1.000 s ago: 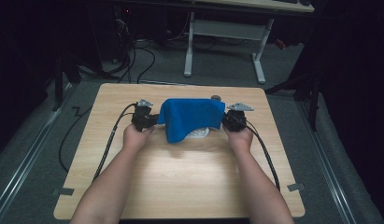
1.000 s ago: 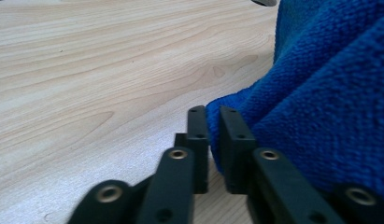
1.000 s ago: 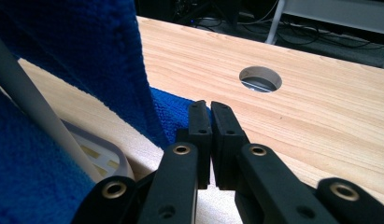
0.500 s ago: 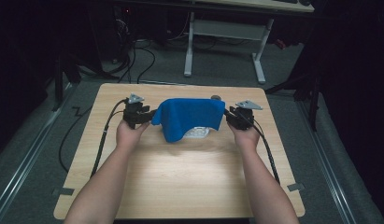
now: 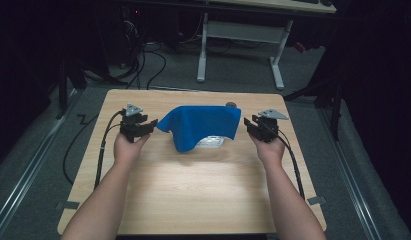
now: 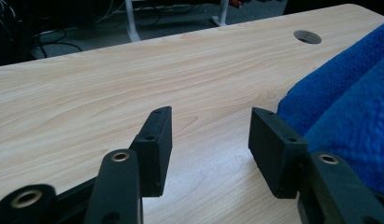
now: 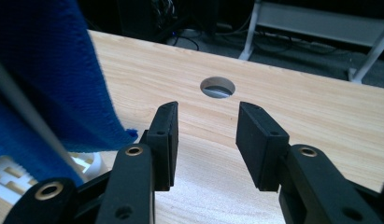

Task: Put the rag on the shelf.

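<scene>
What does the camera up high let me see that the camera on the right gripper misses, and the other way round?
The high view takes in both forearms, the left gripper, the whole table and the desk legs behind it. The right gripper view shows close up that its own jaws stand apart and nothing lies between them, plus a white slatted thing under the cloth. Both share the blue cloth, the round hole and the wooden top.

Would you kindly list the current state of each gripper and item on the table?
left gripper: open, fingers empty, beside the cloth's left edge.
right gripper: open, fingers empty, just off the cloth's right edge.
blue cloth: released, draped over a white object, one corner hanging toward the front.
white object: mostly covered, only its front edge showing.
table: bare wood around the cloth.
</scene>
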